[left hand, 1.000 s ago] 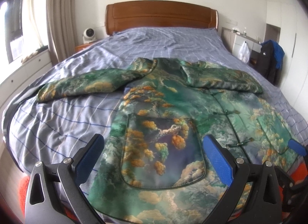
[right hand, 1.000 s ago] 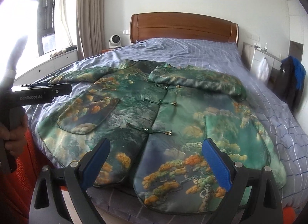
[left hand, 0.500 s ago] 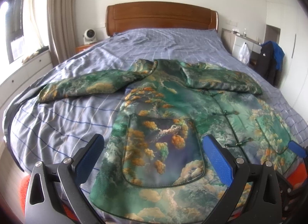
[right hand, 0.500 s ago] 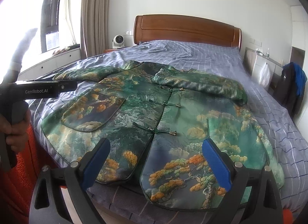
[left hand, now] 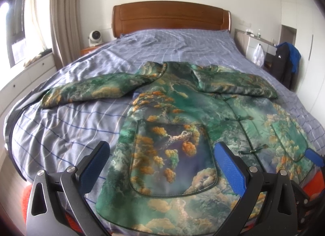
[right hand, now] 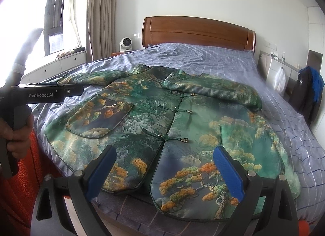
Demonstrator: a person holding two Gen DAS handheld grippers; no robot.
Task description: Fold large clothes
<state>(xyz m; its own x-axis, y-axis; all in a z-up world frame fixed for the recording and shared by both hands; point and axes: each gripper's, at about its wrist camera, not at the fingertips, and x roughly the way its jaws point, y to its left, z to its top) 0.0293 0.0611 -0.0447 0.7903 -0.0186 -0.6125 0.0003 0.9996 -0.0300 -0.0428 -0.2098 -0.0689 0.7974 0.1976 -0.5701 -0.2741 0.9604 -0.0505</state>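
Note:
A large green jacket [left hand: 172, 118] with orange and cloud prints lies face up on the bed, also in the right wrist view [right hand: 162, 122]. Its left sleeve [left hand: 95, 91] stretches out to the side; its right sleeve [right hand: 213, 91] is folded across the chest. My left gripper [left hand: 162, 167] is open and empty above the hem by the left pocket [left hand: 172, 158]. My right gripper [right hand: 164, 171] is open and empty above the hem's right front. The left gripper's body [right hand: 40, 95] shows at the left of the right wrist view.
The bed has a blue checked sheet [left hand: 61, 134] and a wooden headboard [left hand: 170, 18]. A white fan [left hand: 94, 38] stands on the nightstand at the left. A chair with dark and blue clothes [left hand: 286, 61] stands at the right. A window and curtain [right hand: 97, 16] are at the left.
Both grippers have drawn back and up a little from the jacket, so more of the bed and hem shows. Both stay open. The jacket has not moved.

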